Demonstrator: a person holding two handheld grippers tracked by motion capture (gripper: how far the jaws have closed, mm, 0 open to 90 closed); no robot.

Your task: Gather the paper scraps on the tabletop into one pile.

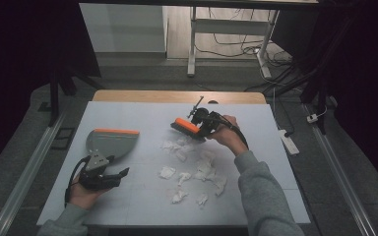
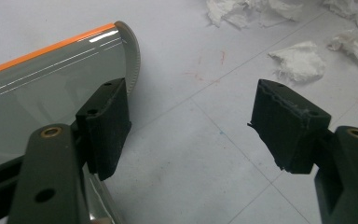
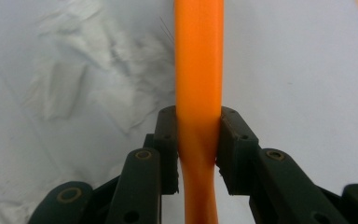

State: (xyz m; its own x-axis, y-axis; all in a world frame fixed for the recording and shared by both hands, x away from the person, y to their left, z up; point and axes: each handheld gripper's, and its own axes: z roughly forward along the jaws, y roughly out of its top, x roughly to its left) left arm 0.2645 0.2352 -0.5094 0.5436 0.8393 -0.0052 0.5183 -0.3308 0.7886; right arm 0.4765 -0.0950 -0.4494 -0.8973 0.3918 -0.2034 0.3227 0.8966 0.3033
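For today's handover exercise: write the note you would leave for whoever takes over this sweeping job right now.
Right tool: shut on the orange brush, held at the far edge of the paper scraps.
Left tool: open, holding nothing, beside the grey dustpan on the table's left.
Done: brush picked up.
Left: every scrap lies loose on the white mat; pan is empty. Probably grip the pan, then sweep scraps in.

Left tongs (image 2: pixel 193 126) gape (low); right tongs (image 3: pixel 198 149) clamped
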